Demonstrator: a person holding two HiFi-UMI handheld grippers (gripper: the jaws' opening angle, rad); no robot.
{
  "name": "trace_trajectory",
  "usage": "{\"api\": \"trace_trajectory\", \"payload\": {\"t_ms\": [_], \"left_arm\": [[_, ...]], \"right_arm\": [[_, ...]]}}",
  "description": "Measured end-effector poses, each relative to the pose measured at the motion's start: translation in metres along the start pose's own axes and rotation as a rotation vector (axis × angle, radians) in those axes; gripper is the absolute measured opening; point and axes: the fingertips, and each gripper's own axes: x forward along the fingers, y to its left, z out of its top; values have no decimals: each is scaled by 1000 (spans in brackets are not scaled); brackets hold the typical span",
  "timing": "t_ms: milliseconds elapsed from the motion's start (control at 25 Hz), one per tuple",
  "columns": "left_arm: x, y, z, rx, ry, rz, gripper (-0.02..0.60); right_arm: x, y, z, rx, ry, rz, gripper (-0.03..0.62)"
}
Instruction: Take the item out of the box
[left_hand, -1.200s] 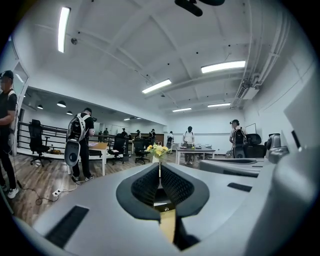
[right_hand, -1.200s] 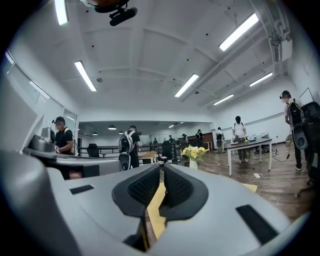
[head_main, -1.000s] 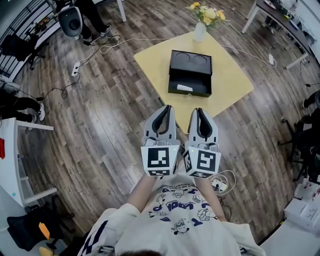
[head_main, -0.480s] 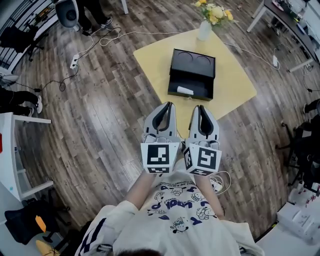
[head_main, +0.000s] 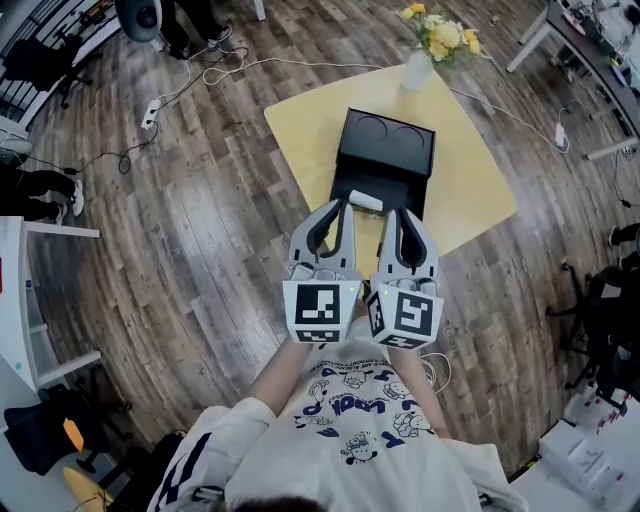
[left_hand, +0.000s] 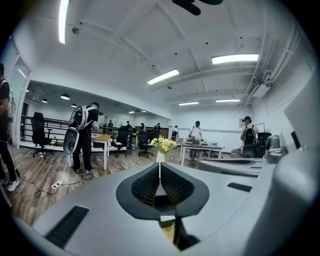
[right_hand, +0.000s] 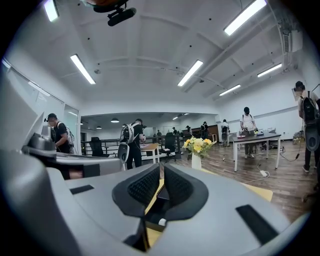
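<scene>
Two grey two-jaw tongs with black ribbed pads are held side by side in front of the person, each carrying a cube with square black-and-white markers at its rear. On the left gripper (head_main: 338, 208) the jaws are closed tip to tip, with nothing held between them. On the right gripper (head_main: 400, 214) the jaws are likewise drawn together and nothing is gripped. Both sets of jaws are pointed toward a square yellow tabletop (head_main: 480, 190), which is set on a dark wood-plank floor (head_main: 200, 230). A flat black rectangular box (head_main: 385, 150) is placed open near the middle of this tabletop. Its far half shows two shallow circular recesses, and its near half forms an open compartment. A small white oblong item (head_main: 366, 200) lies in this near compartment, toward its left end. In the head view both jaw tips overlap the near edge of the box, and the left tips appear just beside the white item; whether anything is touched cannot be told. A white vase with yellow flowers (head_main: 420, 68) stands at the far corner of the tabletop, well apart from the box. Light cables (head_main: 250, 68) are laid across the floor beyond the table.
</scene>
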Motion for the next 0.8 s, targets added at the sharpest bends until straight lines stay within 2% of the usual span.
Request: {"api": "trace_trajectory", "payload": {"t_ms": [800], "left_arm": [[83, 6, -20, -36, 95, 106, 21]], "right_arm": [[84, -47, -16, 0, 107, 144, 44]]}}
